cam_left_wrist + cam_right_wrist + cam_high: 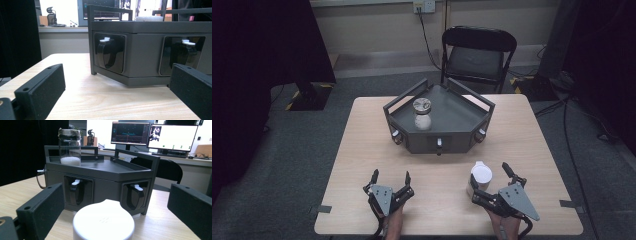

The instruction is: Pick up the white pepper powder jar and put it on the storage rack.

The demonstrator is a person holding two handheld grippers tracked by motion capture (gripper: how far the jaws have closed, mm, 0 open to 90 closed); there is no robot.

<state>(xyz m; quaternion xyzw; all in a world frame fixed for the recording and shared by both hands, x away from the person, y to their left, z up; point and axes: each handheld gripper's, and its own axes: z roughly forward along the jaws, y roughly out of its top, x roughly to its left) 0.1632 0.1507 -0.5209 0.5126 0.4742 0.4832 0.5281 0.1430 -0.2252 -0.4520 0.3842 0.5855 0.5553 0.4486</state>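
Resting low at the near edge of the table (362, 150), both grippers sit with jaws spread wide and hold nothing. The right gripper (493, 181) brackets a white cup (481, 177) near the near-right of the table; the cup (103, 223) stands between its jaws, touching neither as far as can be told, which reads as an approach lined up for a grasp from the side. The left gripper (390, 178) idles apart at near-left, aimed at the tray stand (140, 50).

That stand (439, 122) occupies the table's far middle, a railed dark tray on a base. A jar (422, 114) with white contents stands on the tray deck, left of centre, upright and lidded.

Open wood lies between the cup and the stand, giving room to lift and carry. The tray rails (135, 153) would have to be cleared from above. The cup sits well in from the near and right table edges.
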